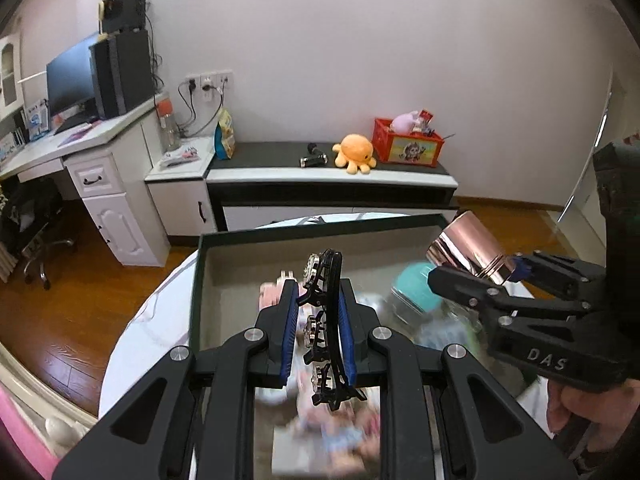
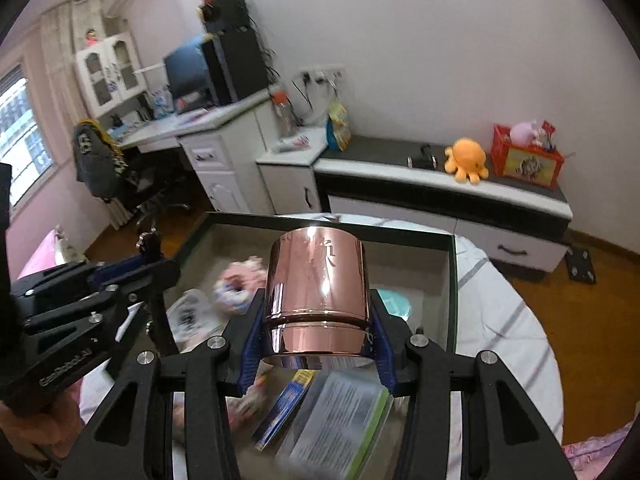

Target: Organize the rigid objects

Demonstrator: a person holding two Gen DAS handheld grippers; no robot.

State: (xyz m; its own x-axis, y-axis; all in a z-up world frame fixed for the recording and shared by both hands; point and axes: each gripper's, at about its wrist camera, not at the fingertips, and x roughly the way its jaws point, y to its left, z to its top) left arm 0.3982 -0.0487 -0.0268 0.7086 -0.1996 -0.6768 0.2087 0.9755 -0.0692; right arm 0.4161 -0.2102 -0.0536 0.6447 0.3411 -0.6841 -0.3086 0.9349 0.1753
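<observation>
My left gripper point(image 1: 318, 286) is shut on a black band with silver round studs point(image 1: 320, 332), holding it upright over the open dark-rimmed box point(image 1: 320, 226). In the right wrist view this left gripper point(image 2: 152, 268) hangs at the left, above the box's left side. My right gripper point(image 2: 318, 320) is shut on the lower part of a shiny rose-gold cylindrical tin point(image 2: 316, 276), also above the box point(image 2: 332, 226). In the left wrist view the right gripper point(image 1: 480, 276) and its tin point(image 1: 466, 242) are at the right, over the box's right edge.
The box sits on a round white-covered table point(image 2: 500, 312) and holds a teal-lidded jar point(image 1: 416, 284), a pink soft toy point(image 2: 244, 272) and booklets point(image 2: 340, 416). Behind stand a low cabinet point(image 1: 332, 178) with an orange octopus plush point(image 1: 354, 152) and a red crate point(image 1: 406, 144), and a desk point(image 1: 80, 136).
</observation>
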